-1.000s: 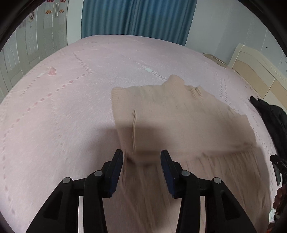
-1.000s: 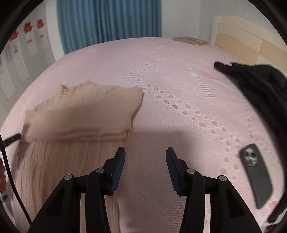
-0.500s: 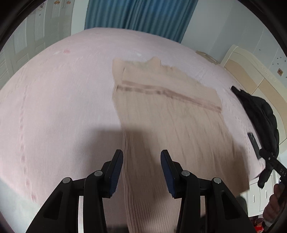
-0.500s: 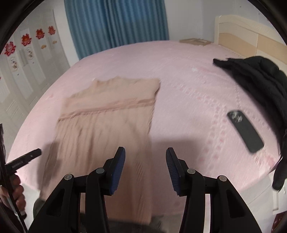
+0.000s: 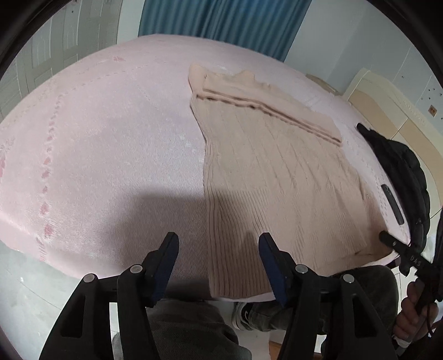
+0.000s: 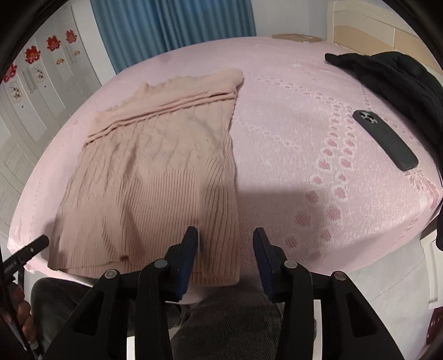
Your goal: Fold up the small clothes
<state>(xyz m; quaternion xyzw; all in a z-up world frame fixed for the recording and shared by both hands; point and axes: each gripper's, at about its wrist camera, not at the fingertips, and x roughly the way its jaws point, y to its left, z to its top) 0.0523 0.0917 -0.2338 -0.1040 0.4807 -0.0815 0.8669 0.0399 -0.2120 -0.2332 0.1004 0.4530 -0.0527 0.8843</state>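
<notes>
A beige knitted sweater (image 5: 277, 171) lies flat on the pink bed (image 5: 97, 152), its sleeves folded across the chest and its hem at the near edge. My left gripper (image 5: 218, 246) hovers over the hem's left corner. Its jaws are opening, and the cloth's edge shows below the gap with no pad pressing on it. In the right wrist view my right gripper (image 6: 225, 238) hangs over the right hem corner of the sweater (image 6: 155, 171). Its jaws are closing, with the cloth's edge in the gap and no visible grip.
A black jacket (image 6: 387, 74) and a dark phone (image 6: 384, 138) lie on the bed's right side. The person's legs (image 6: 221, 326) stand against the near bed edge. A headboard (image 5: 387, 110) is at the right, blue curtains (image 6: 171, 25) behind.
Both grippers have drawn back from the folded sleeves to the hem at the near bed edge. The left jaws stand wider than before and the right jaws slightly narrower.
</notes>
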